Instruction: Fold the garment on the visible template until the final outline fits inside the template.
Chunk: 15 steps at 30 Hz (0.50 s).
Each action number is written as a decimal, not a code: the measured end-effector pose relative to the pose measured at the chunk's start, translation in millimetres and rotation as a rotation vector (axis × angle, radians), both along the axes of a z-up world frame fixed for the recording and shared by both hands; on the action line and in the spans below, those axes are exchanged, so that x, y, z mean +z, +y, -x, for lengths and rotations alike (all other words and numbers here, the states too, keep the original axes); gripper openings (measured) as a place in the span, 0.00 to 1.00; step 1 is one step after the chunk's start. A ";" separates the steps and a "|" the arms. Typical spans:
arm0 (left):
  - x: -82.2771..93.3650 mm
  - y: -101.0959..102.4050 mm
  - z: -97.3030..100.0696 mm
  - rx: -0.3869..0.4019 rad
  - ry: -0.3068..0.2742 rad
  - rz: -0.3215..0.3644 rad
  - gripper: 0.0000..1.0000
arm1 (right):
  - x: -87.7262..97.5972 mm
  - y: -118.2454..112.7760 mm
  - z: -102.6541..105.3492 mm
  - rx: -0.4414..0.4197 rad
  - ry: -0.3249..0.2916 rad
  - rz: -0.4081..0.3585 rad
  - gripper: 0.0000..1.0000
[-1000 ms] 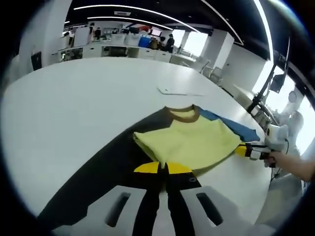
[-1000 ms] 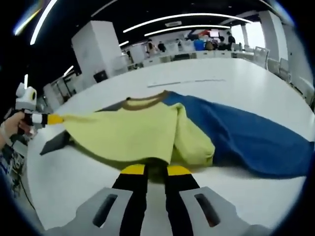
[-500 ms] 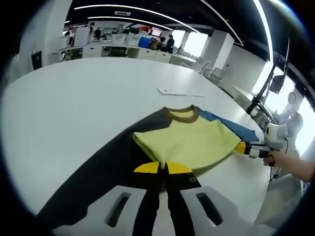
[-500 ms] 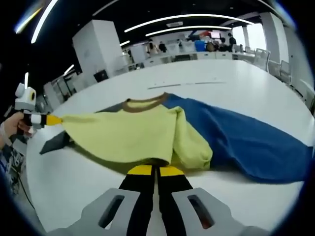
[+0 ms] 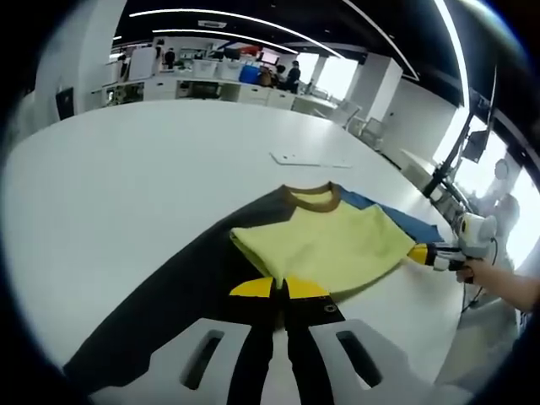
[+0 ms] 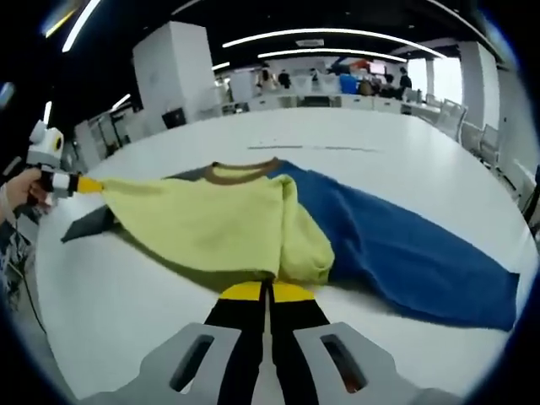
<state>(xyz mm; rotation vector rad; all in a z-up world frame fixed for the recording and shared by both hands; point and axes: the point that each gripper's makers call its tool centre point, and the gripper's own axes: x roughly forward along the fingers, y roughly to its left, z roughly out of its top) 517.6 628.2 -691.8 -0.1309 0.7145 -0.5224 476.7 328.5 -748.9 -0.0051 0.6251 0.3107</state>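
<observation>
A big white table (image 5: 126, 194) carries a shirt (image 6: 219, 224) with a yellow body, brown collar, one blue sleeve and one dark sleeve, lying near the table's edge. The left gripper (image 5: 280, 288) has its yellow-tipped jaws pressed together on the yellow hem; the right gripper (image 6: 268, 292) likewise pinches the yellow fabric at the opposite side. A flat pale sheet (image 5: 305, 159) lies farther along the table. Behind stretches an open office with desks (image 5: 198, 84), white pillars and curved ceiling lights (image 6: 325, 34)
</observation>
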 end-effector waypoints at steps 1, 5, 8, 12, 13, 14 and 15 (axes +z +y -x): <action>1.0 0.1 0.9 -0.001 0.000 0.003 0.00 | 1.1 -2.6 0.2 0.005 -0.004 0.017 0.01; 2.9 2.5 4.5 0.001 0.003 0.004 0.00 | 5.9 -13.4 4.6 0.034 -0.019 0.079 0.01; 3.3 5.0 8.8 0.004 0.005 0.003 0.00 | 8.7 -21.7 8.6 0.041 -0.024 0.103 0.01; 1.4 5.1 17.8 -0.006 0.017 0.002 0.00 | 16.9 -30.5 13.7 0.066 -0.047 0.150 0.01; 0.3 4.9 21.1 -0.007 0.022 0.003 0.00 | 20.6 -32.4 15.4 0.081 -0.059 0.173 0.01; -0.5 4.4 24.0 -0.011 0.026 0.002 0.00 | 23.9 -35.2 16.2 0.107 -0.075 0.221 0.01; -1.7 3.6 28.0 -0.017 0.031 0.001 0.00 | 25.9 -36.5 18.6 0.133 -0.084 0.265 0.01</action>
